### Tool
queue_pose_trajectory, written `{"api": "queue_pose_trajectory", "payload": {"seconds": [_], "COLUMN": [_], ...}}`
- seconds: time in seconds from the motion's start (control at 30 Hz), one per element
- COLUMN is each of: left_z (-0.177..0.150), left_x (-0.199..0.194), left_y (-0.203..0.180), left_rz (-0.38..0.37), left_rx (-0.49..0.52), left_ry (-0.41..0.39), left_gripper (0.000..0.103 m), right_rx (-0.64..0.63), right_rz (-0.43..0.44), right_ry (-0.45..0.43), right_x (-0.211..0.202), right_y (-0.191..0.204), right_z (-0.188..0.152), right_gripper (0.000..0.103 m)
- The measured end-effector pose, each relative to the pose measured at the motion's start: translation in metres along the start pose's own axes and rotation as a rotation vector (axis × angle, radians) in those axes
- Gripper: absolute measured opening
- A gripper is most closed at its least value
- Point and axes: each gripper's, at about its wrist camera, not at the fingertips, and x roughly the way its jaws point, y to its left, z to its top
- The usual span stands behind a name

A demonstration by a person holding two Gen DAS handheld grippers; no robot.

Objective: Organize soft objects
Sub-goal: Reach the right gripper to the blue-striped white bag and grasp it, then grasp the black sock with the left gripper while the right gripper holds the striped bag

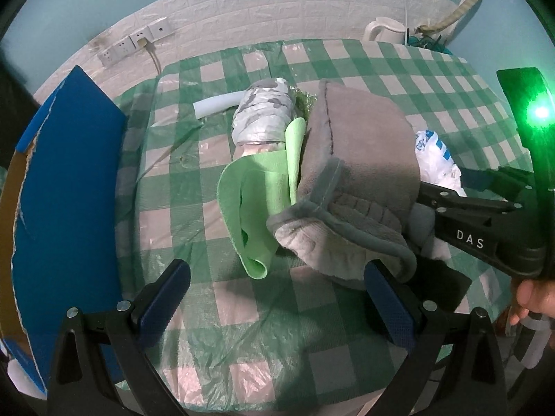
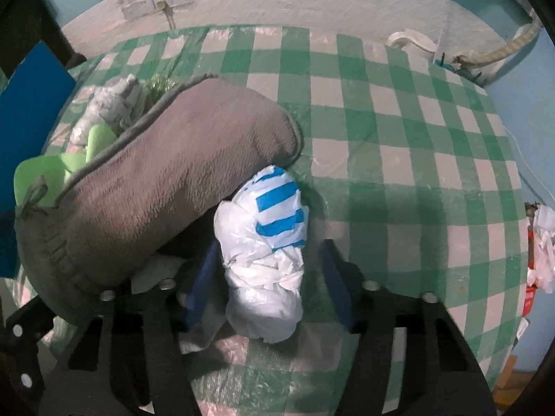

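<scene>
I am watching my right gripper (image 2: 267,277) straddling a crinkled white plastic bag with blue stripes (image 2: 267,253), jaws half apart, right pad clear of it. It is lying on the green checked tablecloth (image 2: 399,173) beside a plush grey slipper (image 2: 166,180); my left gripper (image 1: 274,298) is hanging released, empty.

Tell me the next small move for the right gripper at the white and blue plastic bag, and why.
Probably close the right gripper the rest of the way on the white and blue plastic bag. The bag already sits between its fingers, but a gap shows beside the right finger, so it looks not yet clamped. The grey slipper leans on the bag, so squeeze before lifting.
</scene>
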Motion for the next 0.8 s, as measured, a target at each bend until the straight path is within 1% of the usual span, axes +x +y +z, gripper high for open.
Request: {"api": "queue_pose_trajectory", "payload": {"seconds": [0.03, 0.13, 0.23, 0.47, 0.67, 0.8], "left_z": [0.0, 0.0, 0.0, -0.003, -0.008, -0.014], "left_x": [0.001, 0.003, 0.003, -0.003, -0.008, -0.013], "left_y": [0.0, -0.002, -0.005, -0.009, -0.018, -0.029], "left_rz": [0.001, 0.002, 0.002, -0.012, -0.076, -0.096], "left_rx": [0.001, 0.005, 0.011, 0.01, -0.018, -0.02], "left_ry": [0.002, 0.006, 0.007, 0.001, 0.019, 0.021], "left_gripper": [0.101, 0.101, 0.101, 0.101, 0.101, 0.101], "right_rx": [0.0, 0.013, 0.025, 0.06, 0.093, 0.109], "right_rz": [0.005, 0.019, 0.025, -0.007, -0.003, 0.003], "right_ry": [0.006, 0.007, 0.008, 0.001, 0.031, 0.034], "right_x": [0.001, -0.001, -0.007, -0.033, -0.046, -0.051], "right_y": [0.001, -0.002, -0.003, -0.012, -0.019, -0.024], "right_z": [0.0, -0.002, -0.005, -0.02, -0.046, -0.058], "right_gripper": [0.042, 0.04, 0.039, 0.039, 0.039, 0.039]}}
